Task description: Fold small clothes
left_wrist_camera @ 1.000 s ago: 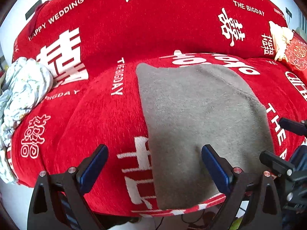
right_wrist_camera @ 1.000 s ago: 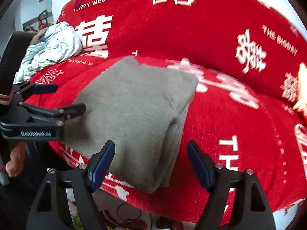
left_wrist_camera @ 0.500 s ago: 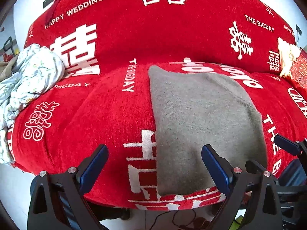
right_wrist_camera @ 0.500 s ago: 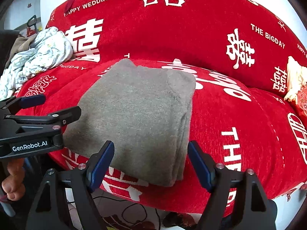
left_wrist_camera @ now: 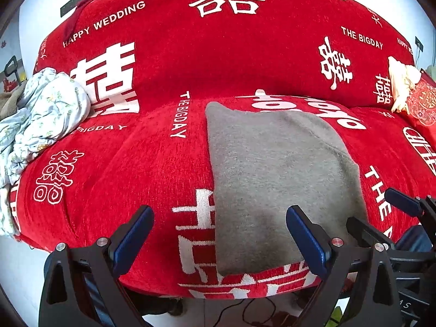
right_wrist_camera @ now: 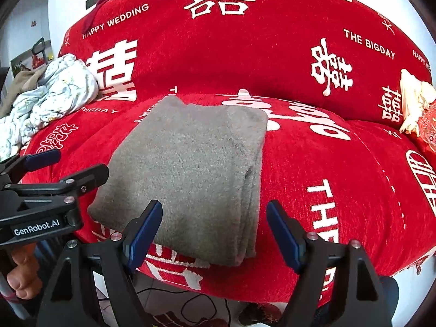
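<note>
A grey knitted garment (left_wrist_camera: 278,174) lies folded into a flat rectangle on the red sofa seat (left_wrist_camera: 122,169); it also shows in the right wrist view (right_wrist_camera: 190,174), with stacked layers along its right edge. My left gripper (left_wrist_camera: 220,234) is open and empty, just in front of the garment's front-left corner. My right gripper (right_wrist_camera: 215,229) is open and empty, in front of the garment's front-right corner. Neither touches the cloth. The left gripper (right_wrist_camera: 65,169) shows at the left of the right wrist view, and the right gripper (left_wrist_camera: 381,218) at the right of the left wrist view.
A crumpled pale floral cloth (left_wrist_camera: 41,114) lies on the sofa's left end, also in the right wrist view (right_wrist_camera: 51,95). A cream cloth (left_wrist_camera: 400,81) and a red cushion (left_wrist_camera: 422,103) sit at the right end. The floor with cables (right_wrist_camera: 190,305) lies below the seat's front edge.
Both grippers have drawn back from the garment toward the seat's front edge and stayed open. The folded garment has not moved.
</note>
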Demonstrator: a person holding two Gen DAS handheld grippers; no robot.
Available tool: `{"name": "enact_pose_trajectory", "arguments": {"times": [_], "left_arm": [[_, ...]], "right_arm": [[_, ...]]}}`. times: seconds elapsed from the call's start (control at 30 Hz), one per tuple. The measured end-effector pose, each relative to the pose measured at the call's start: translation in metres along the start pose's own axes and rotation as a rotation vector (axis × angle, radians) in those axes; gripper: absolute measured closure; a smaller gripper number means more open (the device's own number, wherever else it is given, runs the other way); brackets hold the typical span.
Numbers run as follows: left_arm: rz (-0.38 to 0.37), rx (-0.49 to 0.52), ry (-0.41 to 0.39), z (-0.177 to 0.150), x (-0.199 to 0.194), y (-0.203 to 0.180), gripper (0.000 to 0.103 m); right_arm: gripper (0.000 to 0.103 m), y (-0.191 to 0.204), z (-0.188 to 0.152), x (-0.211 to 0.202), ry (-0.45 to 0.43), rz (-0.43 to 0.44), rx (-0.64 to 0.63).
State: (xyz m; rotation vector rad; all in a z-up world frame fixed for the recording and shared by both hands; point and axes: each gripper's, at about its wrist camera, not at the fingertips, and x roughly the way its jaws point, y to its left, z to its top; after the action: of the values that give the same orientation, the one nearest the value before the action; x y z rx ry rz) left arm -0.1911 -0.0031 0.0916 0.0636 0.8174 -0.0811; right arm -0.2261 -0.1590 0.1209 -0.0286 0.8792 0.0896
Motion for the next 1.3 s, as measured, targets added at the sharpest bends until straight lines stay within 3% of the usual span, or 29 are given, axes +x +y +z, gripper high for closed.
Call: {"name": "enact_pose_trajectory", "arguments": {"times": [1.3], "left_arm": [[0.017, 0.015, -0.016, -0.0002, -0.0043, -0.0036, 0.005]], "right_arm": [[0.022, -0.0031, 0.0012, -0.0013, -0.005, -0.009, -0.003]]}}
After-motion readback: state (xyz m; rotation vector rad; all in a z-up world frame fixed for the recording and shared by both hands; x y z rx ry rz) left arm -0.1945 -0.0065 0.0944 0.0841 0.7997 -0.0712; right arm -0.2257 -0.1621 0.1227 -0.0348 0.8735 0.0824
